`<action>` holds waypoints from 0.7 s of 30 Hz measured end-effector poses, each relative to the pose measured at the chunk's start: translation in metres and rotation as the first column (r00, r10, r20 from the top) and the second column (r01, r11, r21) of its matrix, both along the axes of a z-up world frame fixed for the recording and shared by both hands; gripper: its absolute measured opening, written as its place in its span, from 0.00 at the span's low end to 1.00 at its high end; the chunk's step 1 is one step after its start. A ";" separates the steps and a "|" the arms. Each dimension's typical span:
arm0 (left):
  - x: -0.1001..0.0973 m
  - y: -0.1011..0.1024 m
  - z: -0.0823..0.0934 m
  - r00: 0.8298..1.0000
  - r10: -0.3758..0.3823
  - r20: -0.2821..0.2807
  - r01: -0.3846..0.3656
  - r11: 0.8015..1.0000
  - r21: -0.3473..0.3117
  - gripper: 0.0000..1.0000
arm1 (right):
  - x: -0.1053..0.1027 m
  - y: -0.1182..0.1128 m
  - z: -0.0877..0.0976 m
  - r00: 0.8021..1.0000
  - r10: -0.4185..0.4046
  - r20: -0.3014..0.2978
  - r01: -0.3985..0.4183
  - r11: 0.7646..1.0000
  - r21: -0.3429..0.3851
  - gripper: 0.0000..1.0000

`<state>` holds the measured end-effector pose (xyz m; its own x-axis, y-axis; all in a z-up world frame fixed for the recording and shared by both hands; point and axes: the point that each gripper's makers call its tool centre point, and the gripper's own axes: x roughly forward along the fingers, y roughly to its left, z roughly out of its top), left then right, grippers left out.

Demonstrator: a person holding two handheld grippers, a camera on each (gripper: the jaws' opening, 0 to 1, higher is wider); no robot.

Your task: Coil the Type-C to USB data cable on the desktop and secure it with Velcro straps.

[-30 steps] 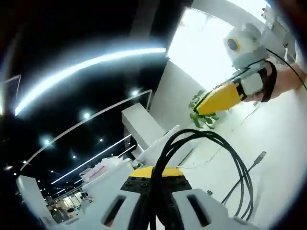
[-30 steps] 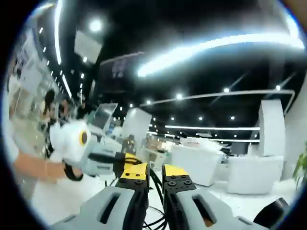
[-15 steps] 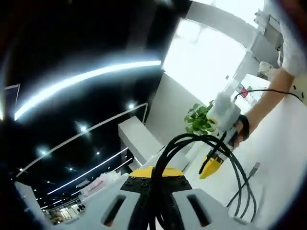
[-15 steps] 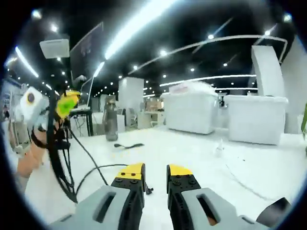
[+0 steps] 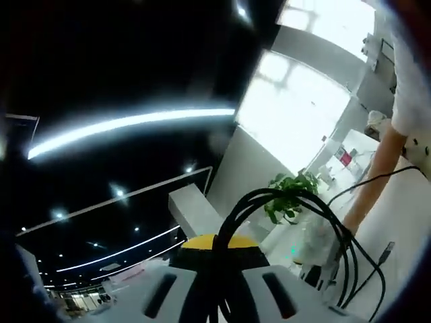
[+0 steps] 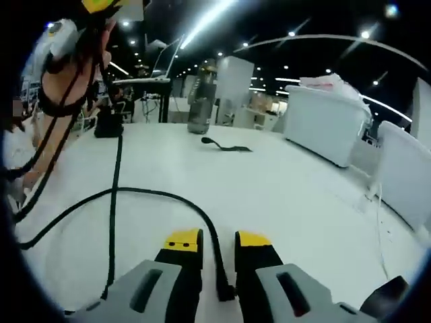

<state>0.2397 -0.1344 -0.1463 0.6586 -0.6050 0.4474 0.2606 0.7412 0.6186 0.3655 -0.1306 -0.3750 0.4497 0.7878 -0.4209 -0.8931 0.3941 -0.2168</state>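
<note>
- Left gripper view: left tool [image 5: 214, 252] is clenched on the looped black cable [image 5: 289, 202], raised off the worktop.
- Right tool [image 6: 211, 240] is released, low over the white worktop [image 6: 283, 182]; a cable end lies between its jaws.
- Black strap [image 6: 225, 146] lies far ahead.

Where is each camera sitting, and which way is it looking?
Left gripper view: rides the left gripper, tilted up toward the dark ceiling lights; its fingers are clamped on loops of the black data cable; the person's bare arm shows at right.
Right gripper view: rides the right gripper, looking low across the white desktop; its fingers are open astride the cable end; the raised left gripper shows top left.
Shared: the black cable.
</note>
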 end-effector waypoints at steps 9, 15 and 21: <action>-0.008 0.001 0.006 1.000 -0.024 0.017 0.024 1.000 -0.020 0.04 | -0.005 -0.003 0.000 0.998 0.051 0.048 -0.045 0.992 -0.121 0.00; -0.005 0.001 0.003 0.999 -0.037 -0.018 0.036 0.998 -0.052 0.04 | 0.007 -0.024 0.042 0.948 -0.058 0.313 0.055 0.998 0.017 0.00; 0.000 -0.002 -0.009 0.998 -0.016 -0.062 0.012 0.998 -0.060 0.04 | 0.003 -0.052 0.108 0.846 -0.184 0.500 0.113 0.979 0.169 0.00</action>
<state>0.2397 -0.1362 -0.1549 0.6782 -0.5878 0.4411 0.3077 0.7722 0.5559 0.3681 -0.1828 -0.2671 0.6884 0.7253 0.0004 -0.5987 0.5686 -0.5641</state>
